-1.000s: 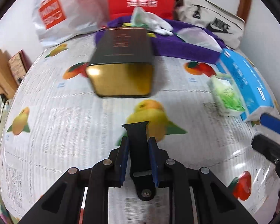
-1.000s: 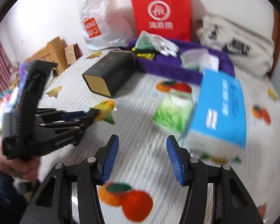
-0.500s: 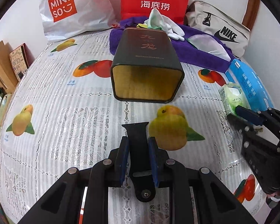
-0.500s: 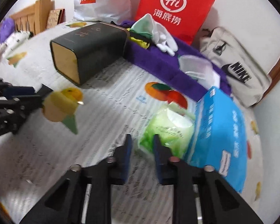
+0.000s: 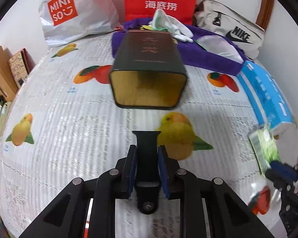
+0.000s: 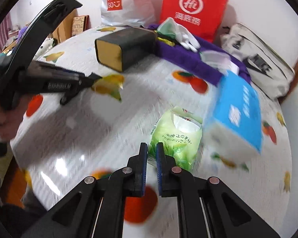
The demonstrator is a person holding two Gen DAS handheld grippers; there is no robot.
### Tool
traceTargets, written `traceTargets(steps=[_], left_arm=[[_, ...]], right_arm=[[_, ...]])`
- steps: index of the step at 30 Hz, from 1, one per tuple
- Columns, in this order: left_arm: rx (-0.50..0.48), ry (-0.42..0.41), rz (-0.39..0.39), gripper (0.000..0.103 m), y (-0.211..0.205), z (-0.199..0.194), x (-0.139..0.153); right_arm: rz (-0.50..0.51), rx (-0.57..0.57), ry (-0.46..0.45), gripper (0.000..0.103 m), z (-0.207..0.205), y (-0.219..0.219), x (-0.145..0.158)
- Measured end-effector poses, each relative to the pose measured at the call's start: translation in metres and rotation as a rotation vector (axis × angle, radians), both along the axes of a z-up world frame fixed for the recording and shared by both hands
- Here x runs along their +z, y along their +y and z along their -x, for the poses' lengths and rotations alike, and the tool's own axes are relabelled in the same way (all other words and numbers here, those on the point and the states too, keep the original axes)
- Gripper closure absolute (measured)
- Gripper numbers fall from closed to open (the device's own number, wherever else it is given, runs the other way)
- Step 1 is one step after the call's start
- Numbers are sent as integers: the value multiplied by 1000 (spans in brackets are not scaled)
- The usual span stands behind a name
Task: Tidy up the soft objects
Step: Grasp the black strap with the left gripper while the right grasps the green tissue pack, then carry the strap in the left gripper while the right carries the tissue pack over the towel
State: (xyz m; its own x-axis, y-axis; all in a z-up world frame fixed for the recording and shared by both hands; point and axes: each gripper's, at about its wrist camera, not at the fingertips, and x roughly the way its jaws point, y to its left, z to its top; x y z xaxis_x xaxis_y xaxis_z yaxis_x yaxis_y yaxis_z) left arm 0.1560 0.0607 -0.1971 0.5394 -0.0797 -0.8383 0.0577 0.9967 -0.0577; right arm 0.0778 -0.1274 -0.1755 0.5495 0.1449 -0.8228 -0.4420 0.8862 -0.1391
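Note:
My right gripper [image 6: 152,152] is shut on the near corner of a green tissue pack [image 6: 175,136], which hangs lifted above the table; the pack also shows in the left wrist view [image 5: 265,146]. A blue tissue pack [image 6: 237,111] lies beside it to the right. My left gripper [image 5: 147,156] is shut on a black wedge-shaped piece [image 5: 147,146] above the fruit-print tablecloth [image 5: 69,129]. A dark tin box [image 5: 149,69] lies on its side ahead of it. A purple cloth [image 5: 204,51] with white gloves [image 5: 178,29] lies at the back.
A white Miniso bag [image 5: 69,11], a red paper bag [image 5: 161,0] and a beige Nike bag [image 5: 232,31] stand along the far wall. Cardboard boxes [image 5: 2,73] stand off the table's left edge. The left gripper's body [image 6: 39,75] reaches in from the left.
My right gripper has shut on the green tissue pack and drawn it back off the table, away from the blue pack. My left gripper has stayed shut and drifted slightly.

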Motion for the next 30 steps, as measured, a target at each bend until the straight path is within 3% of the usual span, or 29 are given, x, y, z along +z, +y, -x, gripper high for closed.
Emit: traceTargets(steps=[6,8,10,12,16,22,26,27,28,29,30], left_arm=[[-14,-6,-9,82,-11,4,-1],[-9,0,6,82,-8,5,0],[-5,3,10,82,-6,6,0],[-3,-1,7,81,-6,9,0],[1,-2,-4,70,-3,13,1],[-1,3,-18,57,2,17,1],[-9,-1,-70,56,-3,18,-2],[-9,-3,-87,56,-5,18,-2],[-15,-8,-101,58,-7,18,-3],[-28,-15,-104,67,-9,18,-3],[-52,-22,-91,73,-12,18,-3]], right_arm=[[-11,-60,1,92,16,-21,3],[-36,-56,-20,81,19,-23,9],[-48,-71,-51,41,19,-26,13],[-59,-94,-84,34,19,-30,16],[-74,-132,-87,30,5,-36,13],[-74,-173,-4,30,-18,-37,-16],[-117,-187,-5,31,-21,-39,-25],[-124,-190,-6,34,-22,-40,-26],[-129,-193,-17,43,-22,-40,-25],[-130,-195,-24,50,-22,-41,-24],[-134,-196,-22,52,-23,-41,-24]])
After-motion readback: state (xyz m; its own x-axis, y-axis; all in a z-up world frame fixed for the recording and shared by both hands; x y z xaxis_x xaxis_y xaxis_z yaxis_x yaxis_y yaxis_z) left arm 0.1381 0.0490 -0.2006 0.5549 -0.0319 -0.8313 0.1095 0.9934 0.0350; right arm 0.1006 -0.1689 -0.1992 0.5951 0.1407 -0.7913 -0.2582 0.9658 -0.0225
